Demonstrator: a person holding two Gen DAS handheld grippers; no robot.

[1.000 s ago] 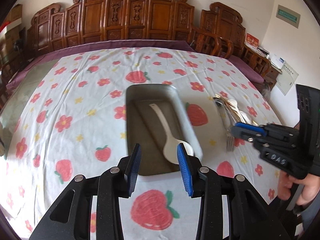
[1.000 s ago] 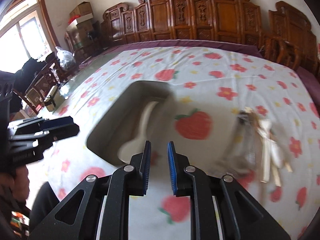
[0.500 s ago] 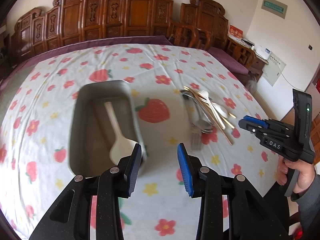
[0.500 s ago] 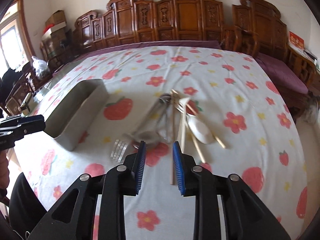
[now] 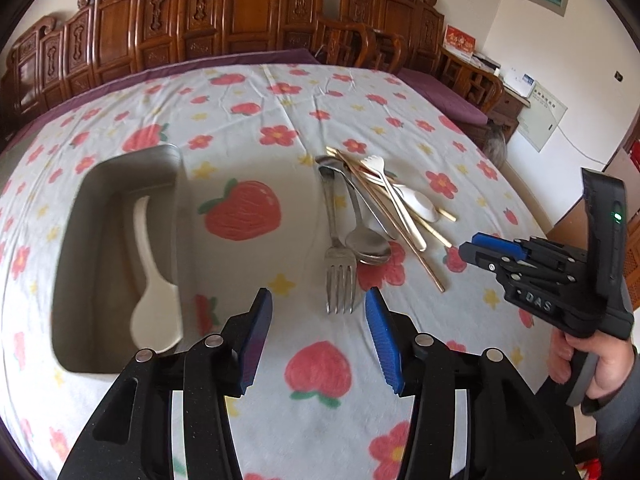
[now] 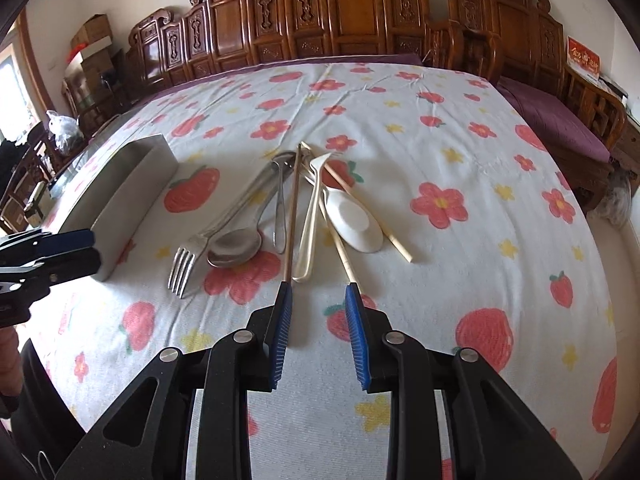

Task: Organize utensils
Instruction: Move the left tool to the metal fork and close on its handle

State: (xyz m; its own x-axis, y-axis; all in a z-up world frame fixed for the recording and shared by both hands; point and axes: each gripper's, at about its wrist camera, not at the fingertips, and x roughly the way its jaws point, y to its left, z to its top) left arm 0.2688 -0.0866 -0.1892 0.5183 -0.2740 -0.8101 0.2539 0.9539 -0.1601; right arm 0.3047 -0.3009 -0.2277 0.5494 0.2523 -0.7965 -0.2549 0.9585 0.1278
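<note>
A grey metal tray holds a white spoon; the tray also shows in the right wrist view. To its right lies a pile of utensils: a metal fork, a metal spoon, a white ceramic spoon, a cream plastic fork and chopsticks. My left gripper is open and empty just in front of the fork's tines. My right gripper is open and empty at the near ends of the chopsticks; it also shows in the left wrist view.
The round table carries a white cloth printed with strawberries and flowers. Carved wooden chairs ring the far side. Boxes and a bag stand at the far left, a cabinet at the right.
Both grippers have swung right, from over the tray to the utensil pile. The right gripper's jaws have opened wider.
</note>
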